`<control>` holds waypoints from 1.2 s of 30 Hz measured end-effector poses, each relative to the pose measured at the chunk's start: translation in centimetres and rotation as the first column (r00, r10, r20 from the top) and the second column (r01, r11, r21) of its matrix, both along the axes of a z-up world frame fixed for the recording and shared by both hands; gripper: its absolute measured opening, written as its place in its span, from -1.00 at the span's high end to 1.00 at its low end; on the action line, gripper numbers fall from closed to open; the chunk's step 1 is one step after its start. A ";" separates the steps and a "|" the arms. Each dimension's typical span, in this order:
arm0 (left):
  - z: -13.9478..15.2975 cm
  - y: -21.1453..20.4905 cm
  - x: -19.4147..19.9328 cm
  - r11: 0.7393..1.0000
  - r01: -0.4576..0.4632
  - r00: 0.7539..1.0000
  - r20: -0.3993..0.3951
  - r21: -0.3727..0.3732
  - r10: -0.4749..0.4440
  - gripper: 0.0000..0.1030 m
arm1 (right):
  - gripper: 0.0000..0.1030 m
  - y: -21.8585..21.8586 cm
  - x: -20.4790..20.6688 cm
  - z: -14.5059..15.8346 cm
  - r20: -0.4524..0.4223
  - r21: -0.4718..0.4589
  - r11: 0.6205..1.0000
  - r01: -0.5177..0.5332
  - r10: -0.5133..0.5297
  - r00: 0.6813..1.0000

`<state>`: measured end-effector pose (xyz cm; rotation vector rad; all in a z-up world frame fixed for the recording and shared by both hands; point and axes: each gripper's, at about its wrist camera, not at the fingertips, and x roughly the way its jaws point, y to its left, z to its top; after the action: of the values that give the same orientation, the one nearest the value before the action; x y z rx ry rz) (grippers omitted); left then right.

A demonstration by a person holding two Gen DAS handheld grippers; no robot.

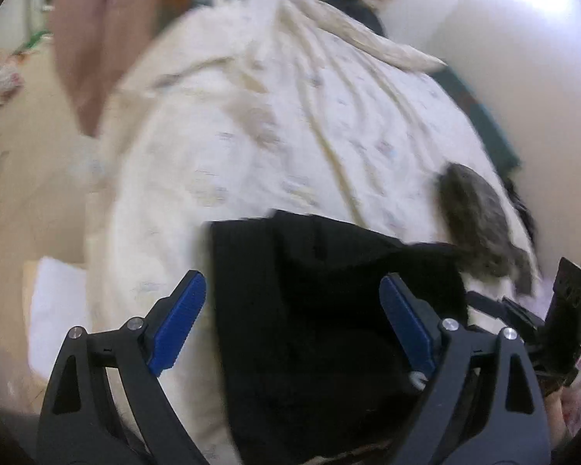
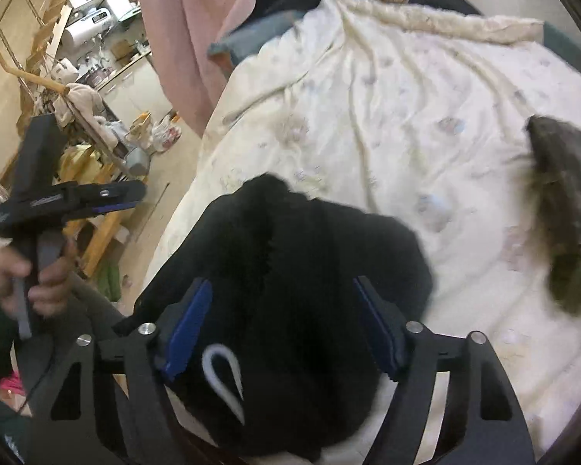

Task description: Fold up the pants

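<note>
The black knit pants (image 2: 290, 271) lie bunched in a compact, seemingly folded bundle at the near edge of the bed's cream patterned quilt (image 2: 406, 116), so the folding looks nearly done. Both the left tool (image 1: 292, 321) and right tool (image 2: 282, 325) hover released, jaws spread, gripping nothing. A grey furry cloth (image 2: 569, 201) lies right of the pants, apart.
</note>
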<state>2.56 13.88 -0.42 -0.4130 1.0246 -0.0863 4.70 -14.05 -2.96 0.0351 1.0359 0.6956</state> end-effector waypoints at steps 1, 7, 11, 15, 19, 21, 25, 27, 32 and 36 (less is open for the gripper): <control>-0.1 0.4 -0.5 0.999 -0.018 0.999 0.028 0.034 0.017 -0.73 | -0.41 0.8 0.4 -0.9 -0.015 -0.016 1.000 -0.003 0.003 1.000; -1.6 3.6 -1.7 0.994 -0.108 0.992 0.064 0.027 0.106 -0.73 | 0.66 4.8 -0.8 -2.3 0.028 -0.068 0.992 -0.108 0.111 0.993; -1.0 4.0 -1.9 0.992 -0.115 0.989 0.097 0.042 0.111 -0.73 | 0.59 10.2 -8.4 -1.9 0.161 -0.271 0.865 -0.422 0.473 0.866; -0.7 3.7 -1.8 0.996 -0.087 0.994 0.073 0.002 0.087 -0.73 | 0.11 12.0 -13.4 -5.4 0.156 -0.511 0.725 -0.463 0.608 0.779; -1.3 2.1 -1.5 0.999 -0.029 0.999 0.038 -0.046 0.030 -0.74 | -0.72 10.6 -15.0 -2.8 0.170 -0.350 0.769 -0.535 0.614 0.771; -1.9 0.1 -1.3 0.999 0.041 0.999 0.018 -0.022 -0.040 -0.73 | -0.71 9.9 -16.0 -0.8 0.187 -0.283 0.767 -0.576 0.633 0.751; -2.9 -5.3 -1.2 0.971 0.213 0.977 0.005 0.109 -0.215 -0.73 | -0.67 6.1 -14.6 2.6 0.149 -0.028 0.826 -0.563 0.560 0.815; -3.9 -6.7 -1.4 0.950 0.249 0.969 -0.046 0.189 -0.245 -0.73 | -0.67 3.1 -12.3 3.8 0.160 0.063 0.902 -0.426 0.412 0.897; -9.4 -7.2 -3.0 0.928 0.342 0.911 -0.294 0.151 -0.288 -0.74 | -0.61 -0.9 -4.3 1.0 -0.025 0.037 0.998 -0.055 0.056 0.998; -12.0 -6.4 -4.2 0.929 0.343 0.885 -0.380 0.138 -0.270 -0.77 | -0.41 0.8 -3.1 -5.4 -0.189 -0.077 0.994 -0.080 0.064 0.980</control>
<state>-1.66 7.45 -12.39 -0.0734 1.4405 -0.1971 1.64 -13.24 -8.33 -0.0108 1.2500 0.7238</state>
